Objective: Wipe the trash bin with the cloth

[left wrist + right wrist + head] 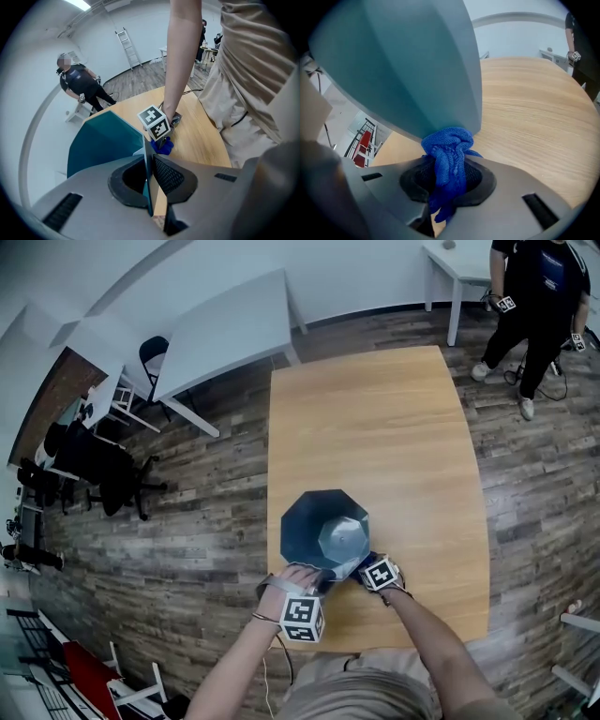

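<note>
While my left gripper (151, 180), pointing steeply down, pinches the bin (314, 521) wall on the table (375, 427), my right gripper (449, 183), angled down beside it, clamps the cloth (449, 145) against the bin's side.

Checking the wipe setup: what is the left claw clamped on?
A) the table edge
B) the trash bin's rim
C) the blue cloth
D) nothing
B: the left claw is shut on the thin rim of the trash bin; the blue cloth sits in the right claw.

The trash bin (408, 65) is smooth matt plastic, the cloth (450, 150) nubbly knit, the table (529, 108) smooth wood-grain.
</note>
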The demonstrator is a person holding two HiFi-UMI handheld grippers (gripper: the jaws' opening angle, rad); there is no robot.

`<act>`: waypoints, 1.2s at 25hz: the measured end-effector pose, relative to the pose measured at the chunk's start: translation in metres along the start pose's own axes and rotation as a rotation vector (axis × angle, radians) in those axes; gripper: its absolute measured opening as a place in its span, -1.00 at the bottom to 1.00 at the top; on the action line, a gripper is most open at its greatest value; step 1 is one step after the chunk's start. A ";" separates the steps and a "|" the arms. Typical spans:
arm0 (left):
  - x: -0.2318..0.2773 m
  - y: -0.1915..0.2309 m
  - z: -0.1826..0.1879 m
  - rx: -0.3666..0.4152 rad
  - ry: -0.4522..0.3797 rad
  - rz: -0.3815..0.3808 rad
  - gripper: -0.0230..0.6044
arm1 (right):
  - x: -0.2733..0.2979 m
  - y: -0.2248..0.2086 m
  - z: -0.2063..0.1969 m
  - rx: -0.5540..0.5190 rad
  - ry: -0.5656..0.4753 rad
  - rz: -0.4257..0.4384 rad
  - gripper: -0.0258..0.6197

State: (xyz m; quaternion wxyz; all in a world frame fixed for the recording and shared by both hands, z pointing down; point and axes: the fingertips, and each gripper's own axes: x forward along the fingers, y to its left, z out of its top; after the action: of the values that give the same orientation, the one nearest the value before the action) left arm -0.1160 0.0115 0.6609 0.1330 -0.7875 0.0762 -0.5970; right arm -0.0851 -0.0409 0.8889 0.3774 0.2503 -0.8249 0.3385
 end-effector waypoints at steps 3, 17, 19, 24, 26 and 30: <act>0.001 -0.001 0.001 -0.037 0.017 0.011 -0.79 | -0.030 0.005 -0.001 0.012 -0.002 0.003 -0.69; 0.006 0.015 0.020 -0.343 0.066 -0.023 -0.82 | -0.228 0.080 0.064 -0.041 -0.330 0.137 -0.69; 0.007 0.017 0.024 -0.354 0.067 -0.021 -0.82 | -0.236 0.088 0.076 -0.051 -0.352 0.141 -0.69; 0.006 0.016 0.028 -0.351 0.067 -0.017 -0.82 | -0.226 0.099 0.098 -0.064 -0.355 0.129 -0.69; 0.006 0.017 0.029 -0.341 0.066 -0.021 -0.82 | -0.214 0.097 0.101 -0.051 -0.335 0.121 -0.69; 0.007 0.017 0.028 -0.333 0.055 -0.035 -0.82 | -0.184 0.088 0.089 -0.011 -0.274 0.119 -0.69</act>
State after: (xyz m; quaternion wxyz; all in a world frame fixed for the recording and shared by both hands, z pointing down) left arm -0.0860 -0.0038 0.6552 -0.0117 -0.7832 0.1639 -0.5996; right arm -0.0760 -0.0219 0.6672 0.2419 0.2428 -0.8839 0.3183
